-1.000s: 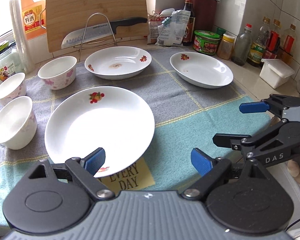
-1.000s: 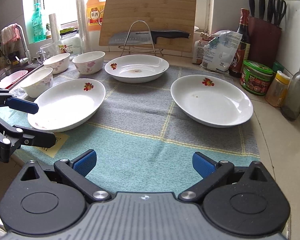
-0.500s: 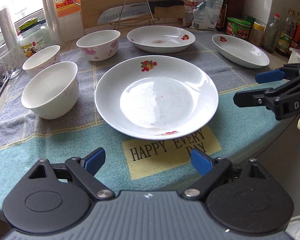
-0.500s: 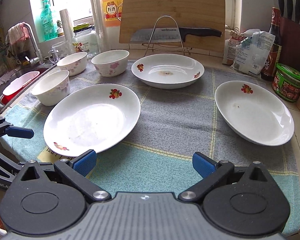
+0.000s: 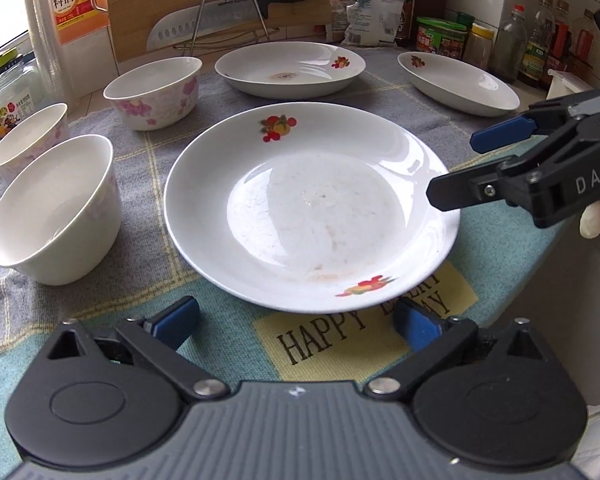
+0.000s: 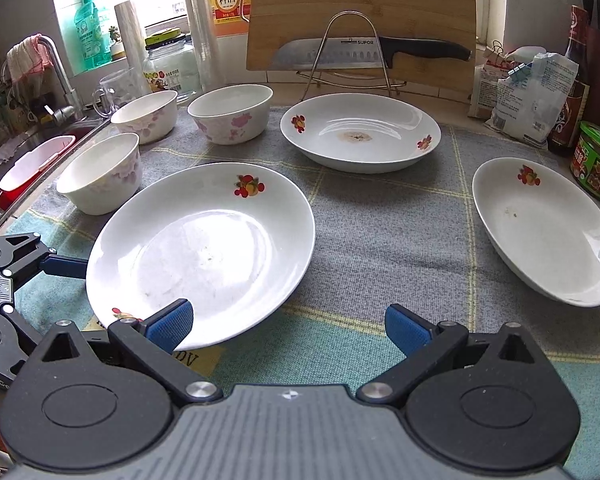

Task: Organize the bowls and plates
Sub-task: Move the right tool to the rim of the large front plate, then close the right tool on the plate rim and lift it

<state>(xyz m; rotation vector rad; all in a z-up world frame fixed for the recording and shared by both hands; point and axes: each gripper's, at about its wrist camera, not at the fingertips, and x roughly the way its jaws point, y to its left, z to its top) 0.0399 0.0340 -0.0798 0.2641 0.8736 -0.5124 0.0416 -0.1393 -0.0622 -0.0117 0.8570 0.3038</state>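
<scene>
A white plate with fruit prints (image 5: pixel 312 208) lies on the cloth right before my left gripper (image 5: pixel 296 324). Its jaws are opening, wide apart, with nothing between them, just short of the plate's near rim. My right gripper (image 5: pixel 472 164) comes in from the right, open, one finger over that plate's right rim. In the right wrist view the same plate (image 6: pixel 200 248) sits under the left finger of my right gripper (image 6: pixel 288 324). Two more plates (image 6: pixel 360 132) (image 6: pixel 544 232) lie farther back and to the right. Three bowls (image 5: pixel 52 208) (image 5: pixel 28 140) (image 5: pixel 154 92) stand at the left.
A cutting board (image 6: pixel 360 12) and a knife on a wire rack (image 6: pixel 364 52) stand at the back. Bottles, jars and bags (image 5: pixel 440 36) line the back right. A sink with a red basin (image 6: pixel 28 168) lies to the left. The counter edge runs close at the right.
Both grippers have come closer to the near plate, the right one now reaching over its right rim. My left gripper's jaws stand wider apart than before.
</scene>
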